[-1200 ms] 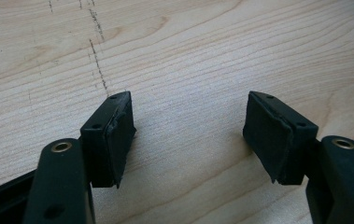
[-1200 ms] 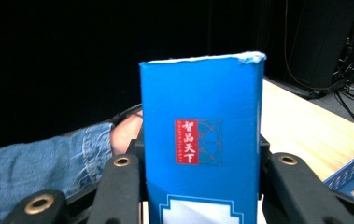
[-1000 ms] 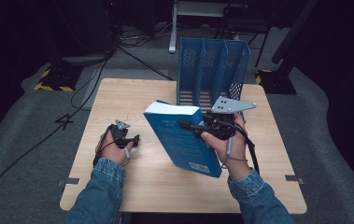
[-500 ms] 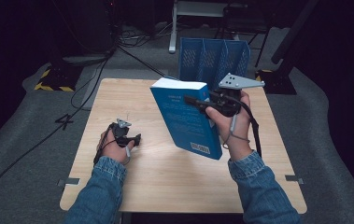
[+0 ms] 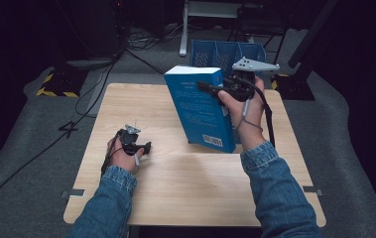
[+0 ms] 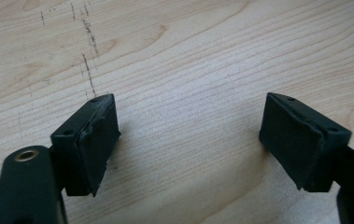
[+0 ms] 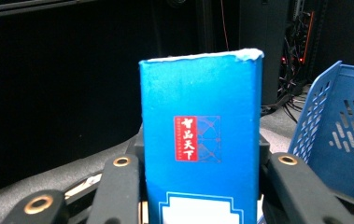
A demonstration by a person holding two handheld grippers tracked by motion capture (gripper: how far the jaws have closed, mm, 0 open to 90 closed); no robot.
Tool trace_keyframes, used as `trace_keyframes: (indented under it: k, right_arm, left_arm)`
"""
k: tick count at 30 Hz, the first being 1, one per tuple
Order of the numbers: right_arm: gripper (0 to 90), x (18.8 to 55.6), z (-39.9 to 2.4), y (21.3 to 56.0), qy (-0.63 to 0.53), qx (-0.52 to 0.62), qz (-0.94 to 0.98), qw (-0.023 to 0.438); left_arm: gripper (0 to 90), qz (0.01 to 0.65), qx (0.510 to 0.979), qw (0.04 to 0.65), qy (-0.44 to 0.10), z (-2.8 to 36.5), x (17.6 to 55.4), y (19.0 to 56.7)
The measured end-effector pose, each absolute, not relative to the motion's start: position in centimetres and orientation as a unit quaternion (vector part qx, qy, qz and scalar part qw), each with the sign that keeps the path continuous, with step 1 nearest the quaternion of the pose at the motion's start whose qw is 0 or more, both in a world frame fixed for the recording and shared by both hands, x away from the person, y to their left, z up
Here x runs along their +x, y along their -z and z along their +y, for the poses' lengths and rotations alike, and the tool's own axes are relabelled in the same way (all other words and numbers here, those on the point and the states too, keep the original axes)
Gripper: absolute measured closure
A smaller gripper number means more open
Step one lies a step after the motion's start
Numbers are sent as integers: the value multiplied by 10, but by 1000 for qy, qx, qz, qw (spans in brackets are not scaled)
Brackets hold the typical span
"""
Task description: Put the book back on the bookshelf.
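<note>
A thick blue book (image 5: 198, 111) is held off the table, tilted, with its spine toward me. My right gripper (image 5: 206, 88) is shut on it from the right side. In the right gripper view the book's spine (image 7: 200, 140) stands upright between the two black jaws, with a red label on it. The blue file rack (image 5: 227, 52) stands just behind the book at the table's far edge. My left gripper (image 5: 143, 147) rests low over the table at the left. Its jaws have just been opening and now stand open (image 6: 188, 144) over bare wood (image 6: 188, 56), with nothing between them.
The wooden table (image 5: 175, 188) is bare in front of both hands. The file rack's perforated wall (image 7: 338, 135) is close on the right in the right gripper view. Cables and dark stands lie on the floor beyond the table.
The right hand has lifted the book higher and carried it farther back, toward the file rack. The left hand has stayed in place.
</note>
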State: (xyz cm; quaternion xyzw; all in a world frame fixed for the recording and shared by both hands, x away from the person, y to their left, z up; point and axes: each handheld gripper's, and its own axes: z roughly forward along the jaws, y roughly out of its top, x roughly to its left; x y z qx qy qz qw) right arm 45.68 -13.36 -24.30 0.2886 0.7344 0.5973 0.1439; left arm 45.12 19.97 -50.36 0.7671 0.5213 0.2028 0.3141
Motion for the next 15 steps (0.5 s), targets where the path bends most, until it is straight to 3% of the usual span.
trace_keyframes:
  k: [8,15]
  right_arm:
    - [613,486,-136,233,-610,314,716,128]
    - [613,499,-136,221,-604,327,709,162]
  left_arm:
    - [165,520,768,315,-200,199,453,504]
    - [160,519,770,314,-199,199,454,504]
